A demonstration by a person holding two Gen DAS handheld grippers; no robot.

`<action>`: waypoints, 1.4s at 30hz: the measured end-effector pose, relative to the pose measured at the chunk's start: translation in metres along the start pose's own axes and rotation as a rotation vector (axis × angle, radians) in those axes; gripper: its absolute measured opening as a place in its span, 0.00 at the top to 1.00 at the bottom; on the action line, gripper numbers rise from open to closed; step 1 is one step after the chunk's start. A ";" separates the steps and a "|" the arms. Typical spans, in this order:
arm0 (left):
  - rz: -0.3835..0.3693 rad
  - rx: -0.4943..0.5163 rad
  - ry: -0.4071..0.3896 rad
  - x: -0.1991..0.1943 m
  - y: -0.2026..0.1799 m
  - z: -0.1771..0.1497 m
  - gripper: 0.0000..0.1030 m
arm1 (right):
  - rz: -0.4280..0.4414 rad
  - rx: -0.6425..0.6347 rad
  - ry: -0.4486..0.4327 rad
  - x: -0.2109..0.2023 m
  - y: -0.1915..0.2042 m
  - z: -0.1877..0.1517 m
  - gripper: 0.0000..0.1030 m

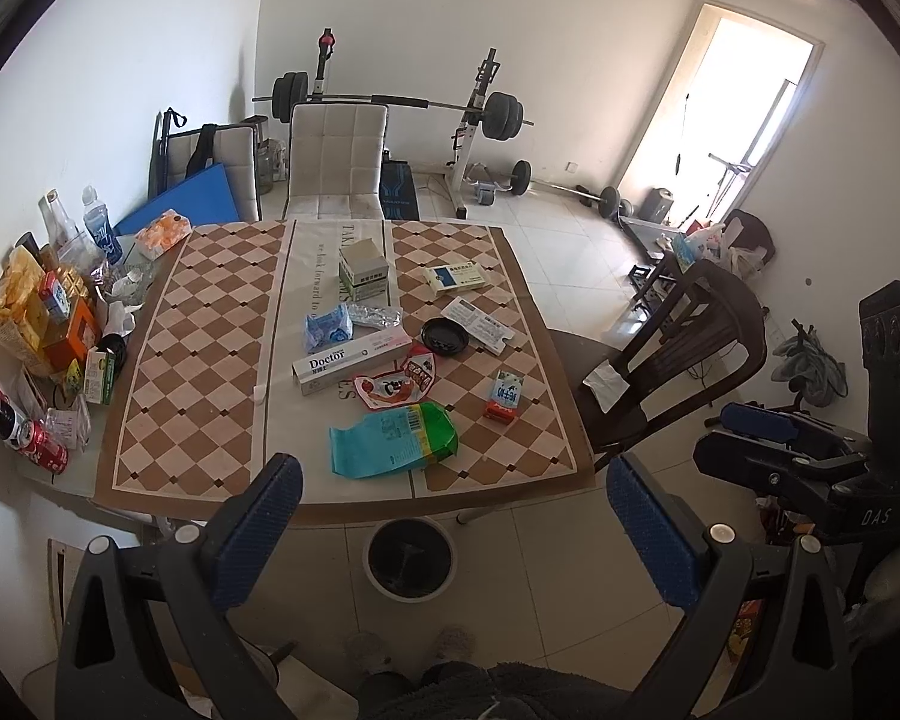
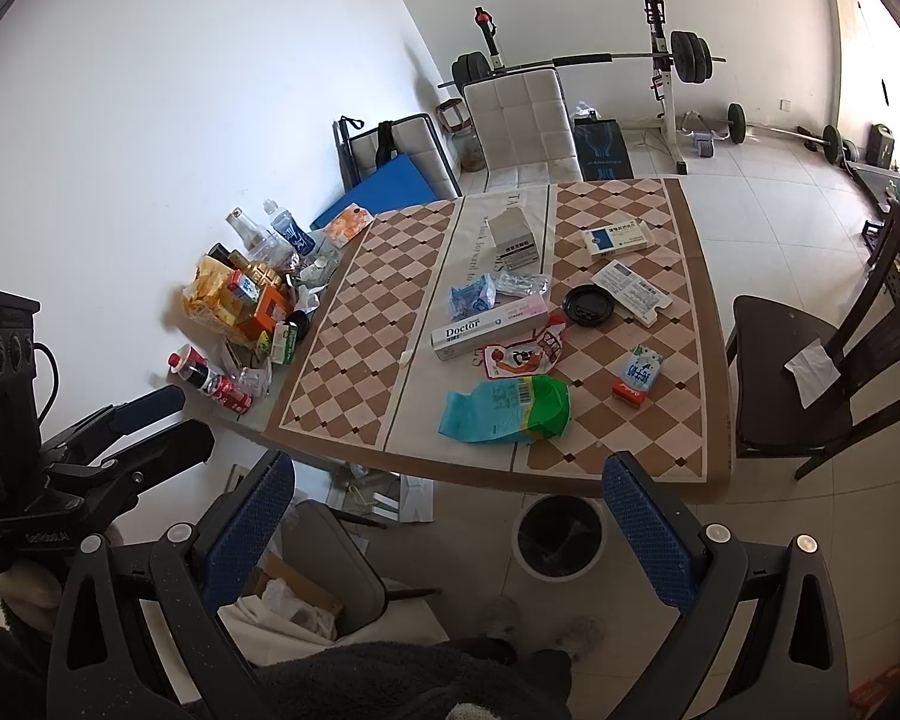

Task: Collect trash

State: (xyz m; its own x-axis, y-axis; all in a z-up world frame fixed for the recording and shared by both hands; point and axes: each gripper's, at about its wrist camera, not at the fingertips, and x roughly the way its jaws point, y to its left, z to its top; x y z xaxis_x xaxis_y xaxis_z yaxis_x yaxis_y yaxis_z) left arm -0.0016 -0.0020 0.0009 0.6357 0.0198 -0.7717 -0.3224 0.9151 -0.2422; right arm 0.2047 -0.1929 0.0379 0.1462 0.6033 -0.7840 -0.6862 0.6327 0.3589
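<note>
Trash lies spread over the checkered table (image 1: 198, 324) (image 2: 354, 330): a teal and green bag (image 1: 393, 441) (image 2: 504, 410) nearest me, a red snack wrapper (image 1: 399, 384) (image 2: 525, 354), a white "Doctor" box (image 1: 351, 360) (image 2: 489, 326), a small drink carton (image 1: 504, 397) (image 2: 638, 375), a black lid (image 1: 444, 336) (image 2: 588, 304), and pill boxes (image 1: 455, 277) (image 2: 618, 238). A white bin with a black liner (image 1: 409, 558) (image 2: 559, 534) stands on the floor below the near table edge. My left gripper (image 1: 453, 501) and right gripper (image 2: 450, 501) both hang open and empty in front of the table.
Bottles, cans and food packs (image 1: 42, 324) (image 2: 240, 306) crowd the table's left edge by the wall. A dark wooden chair (image 1: 678, 354) (image 2: 810, 372) stands at the right, a white chair (image 1: 336, 162) (image 2: 522, 120) at the far side. Weight bench (image 1: 474, 114) behind.
</note>
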 end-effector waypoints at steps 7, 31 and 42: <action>0.000 -0.001 -0.005 0.000 -0.001 -0.001 0.00 | 0.001 -0.003 -0.001 -0.001 0.002 0.000 0.00; 0.000 0.005 -0.008 -0.004 -0.002 0.003 0.00 | 0.000 -0.004 -0.006 -0.001 0.004 -0.004 0.00; 0.000 0.007 -0.009 -0.004 -0.003 0.002 0.00 | 0.001 -0.005 -0.006 -0.001 0.003 -0.006 0.00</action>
State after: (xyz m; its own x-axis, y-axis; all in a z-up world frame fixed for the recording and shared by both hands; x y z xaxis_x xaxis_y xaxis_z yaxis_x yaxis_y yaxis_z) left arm -0.0015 -0.0036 0.0061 0.6418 0.0237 -0.7665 -0.3179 0.9178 -0.2379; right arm 0.1984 -0.1944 0.0366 0.1499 0.6067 -0.7807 -0.6901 0.6296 0.3568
